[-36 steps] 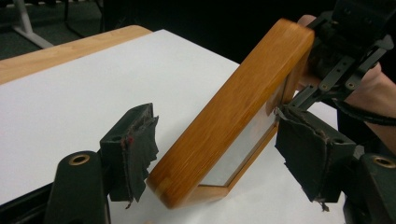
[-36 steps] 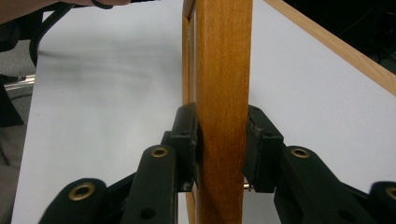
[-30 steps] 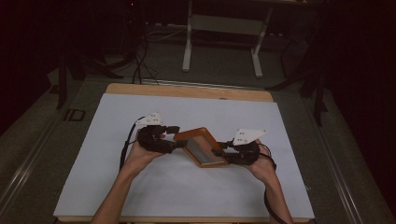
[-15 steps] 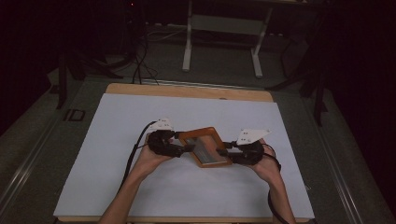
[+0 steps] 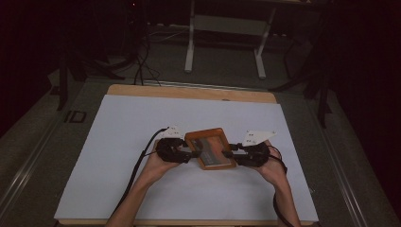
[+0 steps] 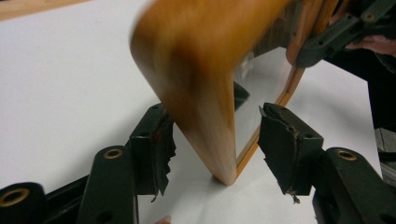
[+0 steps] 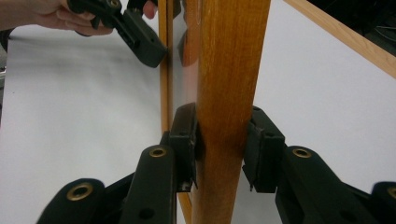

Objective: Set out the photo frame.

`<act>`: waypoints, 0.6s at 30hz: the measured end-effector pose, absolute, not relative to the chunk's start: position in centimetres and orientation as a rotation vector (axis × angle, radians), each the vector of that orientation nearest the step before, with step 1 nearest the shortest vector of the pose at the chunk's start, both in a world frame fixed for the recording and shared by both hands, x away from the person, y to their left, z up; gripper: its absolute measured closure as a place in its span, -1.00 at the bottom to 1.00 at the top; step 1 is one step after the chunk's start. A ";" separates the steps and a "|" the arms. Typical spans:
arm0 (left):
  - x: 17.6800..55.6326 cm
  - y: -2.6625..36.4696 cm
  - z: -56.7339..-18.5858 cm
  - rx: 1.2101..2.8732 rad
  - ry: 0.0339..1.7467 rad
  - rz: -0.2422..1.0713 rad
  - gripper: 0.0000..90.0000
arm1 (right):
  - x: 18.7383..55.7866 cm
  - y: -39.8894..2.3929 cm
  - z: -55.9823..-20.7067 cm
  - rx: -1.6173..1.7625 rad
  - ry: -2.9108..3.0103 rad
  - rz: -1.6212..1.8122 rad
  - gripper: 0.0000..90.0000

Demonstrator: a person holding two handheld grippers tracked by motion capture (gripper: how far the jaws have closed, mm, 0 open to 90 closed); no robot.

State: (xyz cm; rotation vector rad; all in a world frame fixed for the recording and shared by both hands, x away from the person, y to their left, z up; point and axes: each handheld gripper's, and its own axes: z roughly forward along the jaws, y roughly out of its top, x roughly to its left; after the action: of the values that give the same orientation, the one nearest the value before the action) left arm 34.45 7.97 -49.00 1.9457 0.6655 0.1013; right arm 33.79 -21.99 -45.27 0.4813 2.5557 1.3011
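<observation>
You have a wooden frame (image 5: pixel 211 148) with an orange-brown, rounded rim and a glassy, reflective panel set inside it, lying near the middle of the white worktop (image 5: pixel 118 142), a little toward your side. From above it reads as a rectangle turned slightly askew to the worktop's edges, its panel facing up with a dark band across it. In the left gripper view (image 6: pixel 205 93) it stands tilted with one rounded corner down on the sheet, and in the right gripper view (image 7: pixel 229 70) its thick edge runs upright.
</observation>
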 end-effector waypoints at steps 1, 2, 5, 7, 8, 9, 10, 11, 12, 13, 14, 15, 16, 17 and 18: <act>34.4 7.9 -49.1 1.948 0.664 0.100 0.04 | 33.8 -22.1 -45.3 0.485 2.556 1.304 0.51; 34.4 7.9 -49.2 1.946 0.664 0.096 0.05 | 33.8 -22.1 -45.3 0.491 2.558 1.301 0.51; 34.4 7.7 -49.5 1.944 0.660 0.093 0.11 | 33.9 -22.2 -45.4 0.492 2.560 1.297 0.51; 34.3 7.4 -49.6 1.951 0.649 0.098 0.12 | 33.9 -22.3 -45.4 0.494 2.563 1.295 0.51; 34.2 7.3 -49.7 1.954 0.648 0.106 0.12 | 33.9 -22.3 -45.4 0.495 2.563 1.294 0.51; 34.2 7.1 -49.7 1.958 0.642 0.113 0.11 | 33.9 -22.4 -45.4 0.496 2.563 1.297 0.51; 34.1 7.0 -49.8 1.961 0.639 0.113 0.10 | 33.9 -22.4 -45.4 0.496 2.564 1.296 0.51; 34.1 6.9 -49.8 1.961 0.639 0.114 0.09 | 33.9 -22.4 -45.5 0.497 2.563 1.296 0.51; 34.1 6.9 -49.9 1.958 0.639 0.114 0.08 | 33.9 -22.4 -45.5 0.497 2.564 1.293 0.50; 34.1 6.8 -49.9 1.951 0.640 0.109 0.08 | 33.9 -22.5 -45.5 0.499 2.564 1.292 0.50; 34.2 6.8 -49.9 1.951 0.637 0.109 0.07 | 33.9 -22.5 -45.5 0.498 2.565 1.289 0.50; 34.2 6.8 -49.9 1.950 0.635 0.109 0.06 | 34.0 -22.6 -45.5 0.499 2.566 1.289 0.50; 34.1 6.8 -49.9 1.948 0.634 0.109 0.05 | 34.0 -22.6 -45.5 0.503 2.568 1.289 0.50; 34.1 6.8 -49.9 1.948 0.634 0.112 0.03 | 34.0 -22.6 -45.5 0.505 2.568 1.288 0.50; 34.1 6.7 -49.9 1.946 0.638 0.118 0.01 | 34.0 -22.7 -45.6 0.507 2.568 1.286 0.50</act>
State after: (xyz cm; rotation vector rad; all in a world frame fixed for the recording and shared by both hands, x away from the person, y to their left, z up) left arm 34.11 6.73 -49.92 1.9456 0.6385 0.1184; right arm 34.01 -22.68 -45.56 0.5069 2.5683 1.2856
